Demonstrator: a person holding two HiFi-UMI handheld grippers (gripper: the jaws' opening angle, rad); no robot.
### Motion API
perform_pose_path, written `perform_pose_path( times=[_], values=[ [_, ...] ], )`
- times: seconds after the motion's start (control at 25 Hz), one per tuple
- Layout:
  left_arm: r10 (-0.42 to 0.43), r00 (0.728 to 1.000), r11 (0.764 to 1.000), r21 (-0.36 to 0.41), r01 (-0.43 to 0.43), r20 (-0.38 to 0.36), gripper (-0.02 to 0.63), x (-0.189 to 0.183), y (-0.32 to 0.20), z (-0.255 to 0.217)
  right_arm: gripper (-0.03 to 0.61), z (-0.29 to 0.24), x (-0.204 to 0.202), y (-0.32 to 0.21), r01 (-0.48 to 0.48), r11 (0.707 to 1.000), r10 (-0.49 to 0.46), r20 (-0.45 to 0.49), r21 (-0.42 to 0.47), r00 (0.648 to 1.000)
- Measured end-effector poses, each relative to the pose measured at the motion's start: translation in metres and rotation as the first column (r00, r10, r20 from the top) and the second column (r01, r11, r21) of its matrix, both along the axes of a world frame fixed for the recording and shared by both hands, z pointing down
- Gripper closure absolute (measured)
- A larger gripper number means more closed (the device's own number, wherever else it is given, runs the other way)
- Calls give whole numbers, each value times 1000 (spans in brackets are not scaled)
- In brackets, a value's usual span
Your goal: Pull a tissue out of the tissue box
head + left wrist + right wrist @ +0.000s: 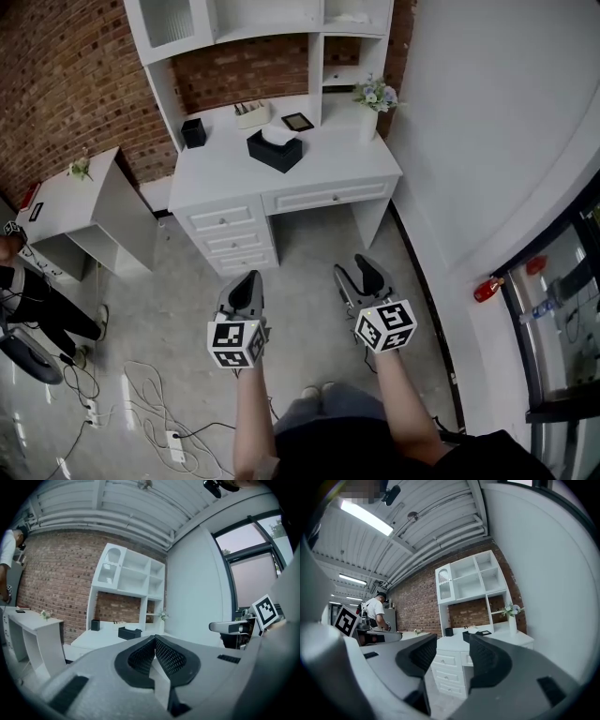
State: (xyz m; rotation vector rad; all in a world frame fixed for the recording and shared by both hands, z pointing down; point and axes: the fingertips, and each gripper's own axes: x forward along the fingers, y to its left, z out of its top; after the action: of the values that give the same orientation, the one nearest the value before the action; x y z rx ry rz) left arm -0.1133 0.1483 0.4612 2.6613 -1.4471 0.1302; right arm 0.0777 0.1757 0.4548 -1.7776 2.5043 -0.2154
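- While your left gripper [154,640] has its jaws pressed together on nothing, your right gripper [453,645] has them apart, also empty.
- On the desk [337,161], well ahead of both, sits the box [275,152].
- Its tissue [277,135] looks light, soft, easily torn; pinch its raised middle and pull gently.
- No brand or writing is readable.

One tissue box [275,150], one flower vase [368,123], two tongs [246,280] [354,272].
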Motion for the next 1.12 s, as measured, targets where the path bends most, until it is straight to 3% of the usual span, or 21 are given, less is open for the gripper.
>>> perform_pose_path(
  times=[0.56,0.92,1.12],
  values=[
    [-6,1000,996,84,9,-29,604,-13,-31,-32,365,-34,-1,-25,19,996,-17,-24,87,1000],
    [-41,999,989,144,44,-19,604,-16,-106,-50,365,-48,2,-106,48,989,-46,-17,141,999],
    [-69,997,989,130,70,-18,604,-12,-176,-40,365,-38,8,-181,71,989,-69,-19,128,997]
  ],
)
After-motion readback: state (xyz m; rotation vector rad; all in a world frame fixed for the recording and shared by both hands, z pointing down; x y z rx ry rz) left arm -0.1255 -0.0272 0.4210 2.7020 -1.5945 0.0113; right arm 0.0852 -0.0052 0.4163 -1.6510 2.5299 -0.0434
